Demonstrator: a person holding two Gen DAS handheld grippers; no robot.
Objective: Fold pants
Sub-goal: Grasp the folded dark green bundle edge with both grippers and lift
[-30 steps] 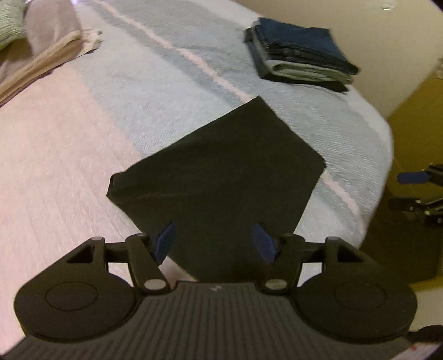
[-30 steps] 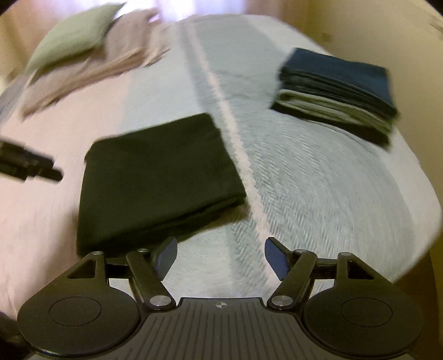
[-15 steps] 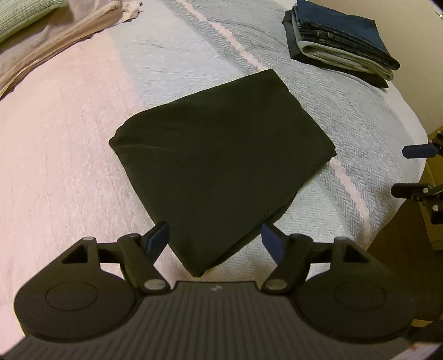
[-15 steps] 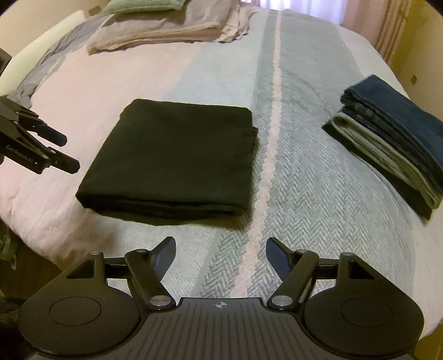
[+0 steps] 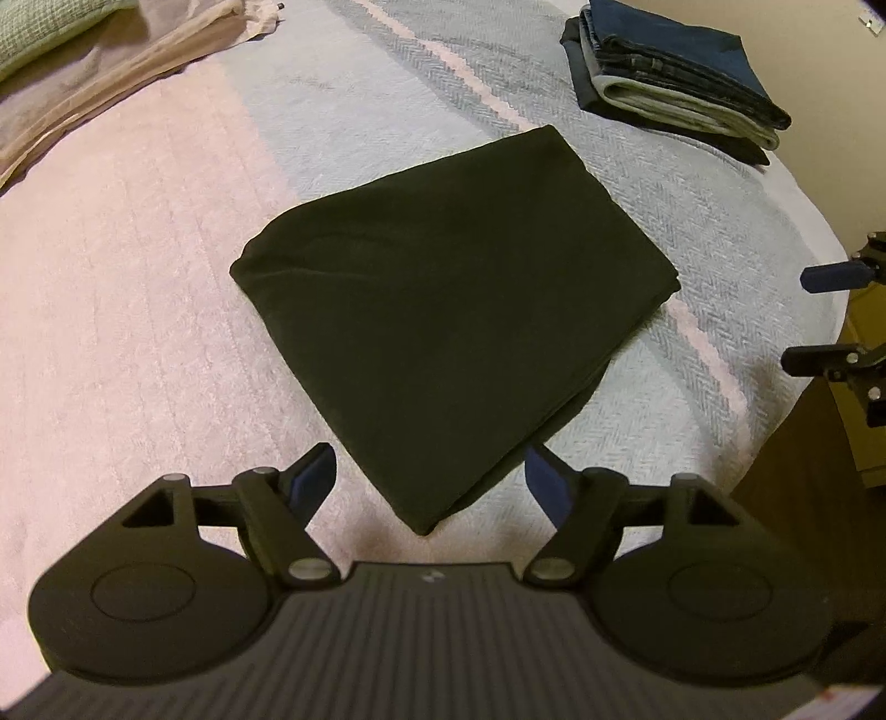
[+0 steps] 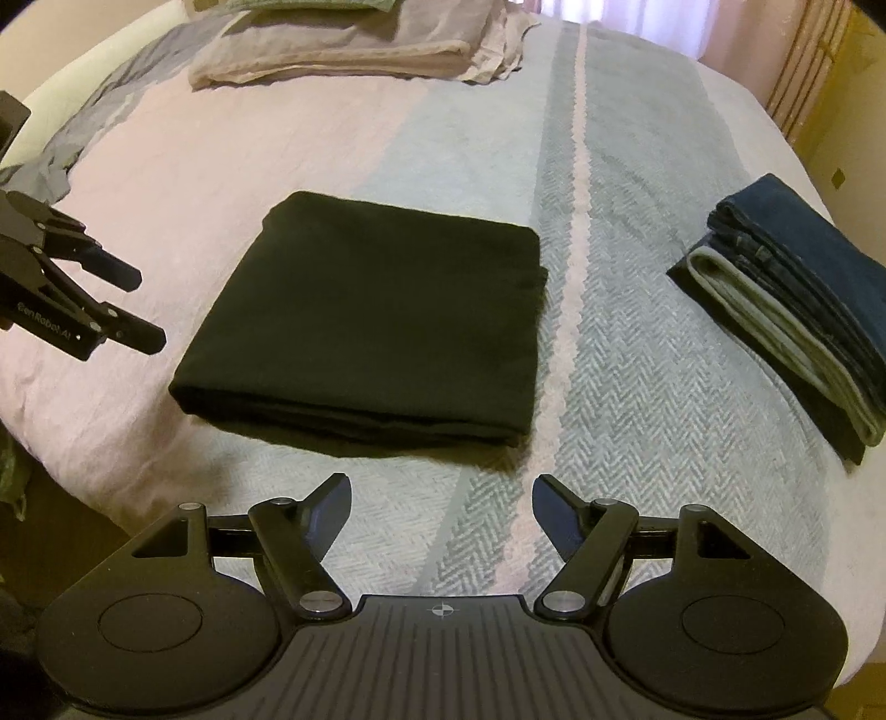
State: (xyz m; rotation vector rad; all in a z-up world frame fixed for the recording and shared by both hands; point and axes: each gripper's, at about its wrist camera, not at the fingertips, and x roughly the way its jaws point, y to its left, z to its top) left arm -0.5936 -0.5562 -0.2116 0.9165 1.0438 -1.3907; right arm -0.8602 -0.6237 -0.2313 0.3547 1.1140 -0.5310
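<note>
The black pants [image 5: 443,310] lie folded into a flat rectangle [image 6: 371,315] on the striped bed cover. My left gripper [image 5: 429,479] is open, and the near corner of the pants lies just beyond its fingertips, apart from them. It also shows at the left edge of the right wrist view as the left gripper [image 6: 133,307], beside the pants' left side. My right gripper [image 6: 441,498] is open over the bed cover, short of the pants' near edge, with nothing in it. It appears at the right edge of the left wrist view as the right gripper [image 5: 814,315].
A stack of folded jeans and other clothes [image 6: 797,310] sits on the bed to the right, also seen as the stack [image 5: 675,83]. Pillows and beige bedding [image 6: 354,44] lie at the head. The bed's edge [image 5: 819,354] drops off near the right gripper.
Both grippers have drawn back from the folded pants and stayed open. The left one was over the cloth a second ago and now stands off its corner. The pants lie still.
</note>
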